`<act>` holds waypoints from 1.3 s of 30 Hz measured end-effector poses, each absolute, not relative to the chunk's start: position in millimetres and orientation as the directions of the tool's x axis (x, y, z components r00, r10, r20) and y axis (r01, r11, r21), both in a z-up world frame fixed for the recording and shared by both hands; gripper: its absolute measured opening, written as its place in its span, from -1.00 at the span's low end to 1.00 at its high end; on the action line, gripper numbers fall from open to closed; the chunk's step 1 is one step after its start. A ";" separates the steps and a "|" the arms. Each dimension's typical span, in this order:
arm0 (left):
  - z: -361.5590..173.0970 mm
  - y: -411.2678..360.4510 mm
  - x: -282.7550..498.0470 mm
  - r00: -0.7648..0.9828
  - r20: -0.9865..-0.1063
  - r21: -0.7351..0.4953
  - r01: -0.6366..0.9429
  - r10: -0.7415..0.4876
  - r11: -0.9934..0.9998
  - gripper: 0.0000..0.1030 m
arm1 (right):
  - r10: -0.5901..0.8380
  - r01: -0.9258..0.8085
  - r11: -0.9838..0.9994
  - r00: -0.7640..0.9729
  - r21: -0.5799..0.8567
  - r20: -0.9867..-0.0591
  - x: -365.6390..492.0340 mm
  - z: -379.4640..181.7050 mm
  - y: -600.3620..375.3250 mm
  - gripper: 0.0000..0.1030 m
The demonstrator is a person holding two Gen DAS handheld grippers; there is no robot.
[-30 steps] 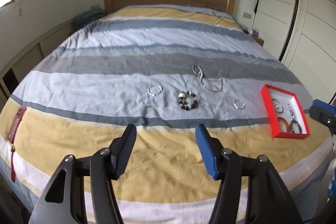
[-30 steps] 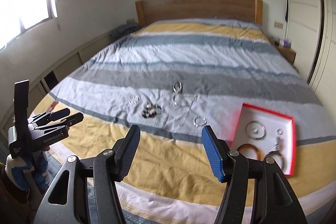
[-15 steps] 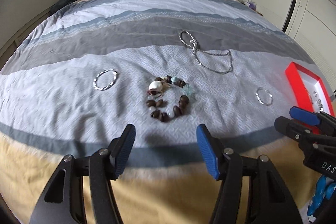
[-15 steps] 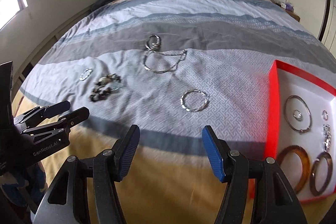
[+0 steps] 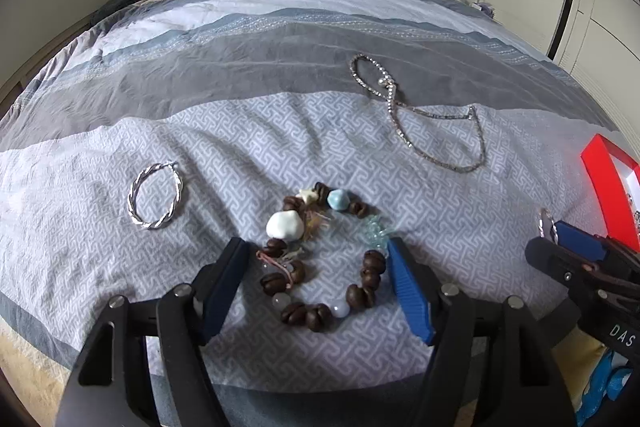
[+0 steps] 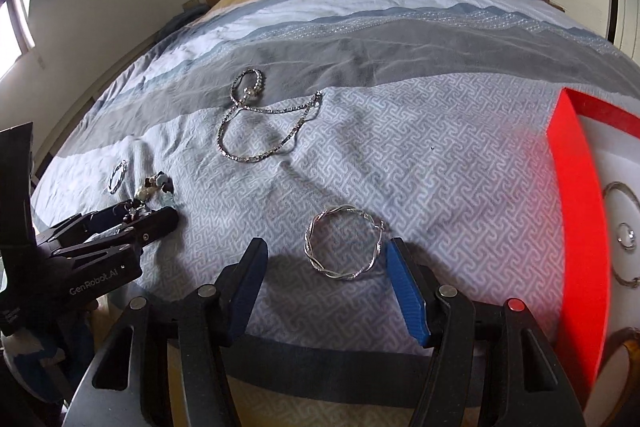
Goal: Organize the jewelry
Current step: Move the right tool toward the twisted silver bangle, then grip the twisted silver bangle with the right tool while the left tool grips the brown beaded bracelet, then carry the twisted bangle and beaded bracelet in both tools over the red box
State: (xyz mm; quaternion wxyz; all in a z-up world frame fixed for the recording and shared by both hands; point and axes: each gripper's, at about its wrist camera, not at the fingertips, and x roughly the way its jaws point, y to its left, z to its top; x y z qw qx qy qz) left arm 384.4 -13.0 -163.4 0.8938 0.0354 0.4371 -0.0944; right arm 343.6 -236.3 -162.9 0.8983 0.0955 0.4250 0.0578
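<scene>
"GenRobot.AI" is printed on the left gripper (image 6: pixel 132 217), whose blue-padded jaws are spread around the brown bead bracelet (image 5: pixel 320 259) on the striped quilt (image 5: pixel 240 131). The right gripper (image 6: pixel 324 267) is spread around one of two twisted silver hoops (image 6: pixel 344 247). Beyond the bracelet lies one silver chain necklace (image 5: pixel 436 131); a red-walled tray (image 6: pixel 576 227) sits to its right.

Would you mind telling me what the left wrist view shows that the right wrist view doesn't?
Only the left wrist view shows the whole beaded bracelet between the left gripper's open fingers. Only the right wrist view shows bangles inside the red tray and the whole twisted silver hoop before the right gripper. Both show the silver chain necklace on the bedspread.
</scene>
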 end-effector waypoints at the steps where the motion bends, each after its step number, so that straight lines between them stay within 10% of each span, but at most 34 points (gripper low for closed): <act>1: -163.7 -13.7 384.7 0.603 -0.786 -0.017 0.200 -0.137 0.980 0.34 | 0.186 -0.023 0.975 0.636 0.222 -0.749 343.2 -164.2 -237.1 0.10; 10: -162.3 -13.9 383.2 0.612 -0.774 -0.033 0.220 -0.164 0.975 0.08 | 0.232 -0.045 0.962 0.654 0.269 -0.720 342.2 -167.4 -240.6 -0.23; 18: -153.4 -10.2 375.9 0.611 -0.763 -0.082 0.229 -0.208 0.970 -0.79 | 0.245 -0.074 0.961 0.671 0.266 -0.700 333.9 -155.8 -236.5 -0.25; 39: -52.8 -17.4 275.1 0.655 -0.699 -0.123 0.286 -0.288 0.950 -0.82 | 0.278 -0.117 0.953 0.709 0.280 -0.648 245.9 -68.8 -236.9 -0.25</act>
